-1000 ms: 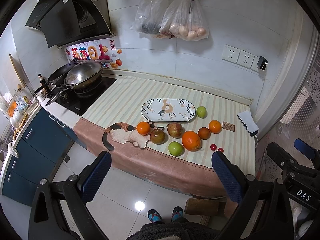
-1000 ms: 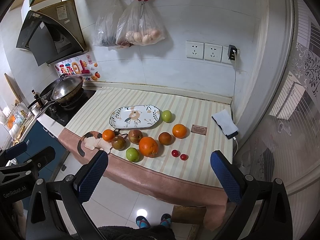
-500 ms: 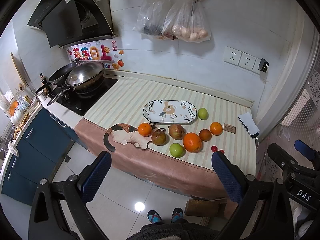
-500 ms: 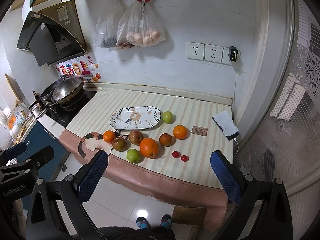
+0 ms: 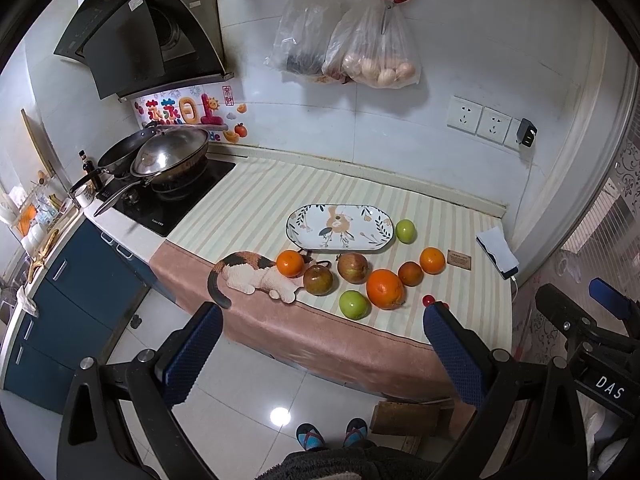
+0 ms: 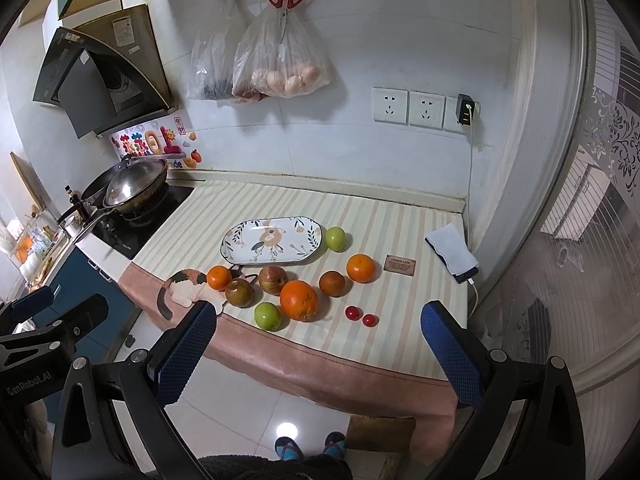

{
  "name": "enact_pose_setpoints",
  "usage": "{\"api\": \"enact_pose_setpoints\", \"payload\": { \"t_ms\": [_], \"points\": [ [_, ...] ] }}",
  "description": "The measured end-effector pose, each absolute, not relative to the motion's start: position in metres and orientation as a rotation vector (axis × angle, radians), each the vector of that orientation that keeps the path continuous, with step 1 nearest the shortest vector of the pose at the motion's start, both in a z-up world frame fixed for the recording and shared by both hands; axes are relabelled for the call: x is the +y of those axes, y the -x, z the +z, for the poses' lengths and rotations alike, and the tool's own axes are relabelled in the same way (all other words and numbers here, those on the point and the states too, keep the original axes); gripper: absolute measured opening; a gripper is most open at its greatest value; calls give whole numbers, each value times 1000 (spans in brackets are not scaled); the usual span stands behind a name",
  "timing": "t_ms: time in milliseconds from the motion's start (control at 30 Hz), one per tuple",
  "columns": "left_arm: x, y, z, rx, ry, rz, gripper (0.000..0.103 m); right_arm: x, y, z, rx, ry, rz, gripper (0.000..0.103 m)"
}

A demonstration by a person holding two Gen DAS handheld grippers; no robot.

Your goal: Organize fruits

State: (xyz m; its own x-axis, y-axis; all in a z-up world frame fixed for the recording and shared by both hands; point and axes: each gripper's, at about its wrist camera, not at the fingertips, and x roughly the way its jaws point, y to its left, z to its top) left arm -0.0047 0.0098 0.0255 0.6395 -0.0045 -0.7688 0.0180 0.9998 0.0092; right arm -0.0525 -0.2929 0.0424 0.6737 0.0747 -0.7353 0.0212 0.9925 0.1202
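Several fruits lie on the striped counter in front of an empty oval flowered plate (image 5: 339, 227) (image 6: 272, 239): a big orange (image 5: 385, 289) (image 6: 299, 300), smaller oranges (image 5: 290, 263) (image 6: 360, 268), green apples (image 5: 353, 304) (image 6: 335, 238), brownish apples (image 5: 352, 267) (image 6: 239, 292) and two small red tomatoes (image 6: 357, 315). My left gripper (image 5: 320, 344) is open and empty, held back from the counter above the floor. My right gripper (image 6: 316, 344) is open and empty too, also short of the counter edge.
A toy cat (image 5: 256, 274) lies at the counter's left front. A wok (image 5: 168, 160) sits on the hob at the left. A phone under a cloth (image 6: 452, 250) and a small card (image 6: 400, 263) lie at the right. Bags (image 5: 360, 48) hang on the wall.
Both views have shifted slightly; the counter and fruits sit a touch higher and closer. Nothing on the counter has moved. Both grippers stay open.
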Motion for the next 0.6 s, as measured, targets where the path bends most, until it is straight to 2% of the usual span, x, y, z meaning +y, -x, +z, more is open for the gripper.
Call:
{"api": "enact_pose_setpoints", "payload": {
  "t_ms": [600],
  "points": [
    [11,2,36,873,-16,-14,103,-290,44,43,809,-125,37,103]
  ]
}}
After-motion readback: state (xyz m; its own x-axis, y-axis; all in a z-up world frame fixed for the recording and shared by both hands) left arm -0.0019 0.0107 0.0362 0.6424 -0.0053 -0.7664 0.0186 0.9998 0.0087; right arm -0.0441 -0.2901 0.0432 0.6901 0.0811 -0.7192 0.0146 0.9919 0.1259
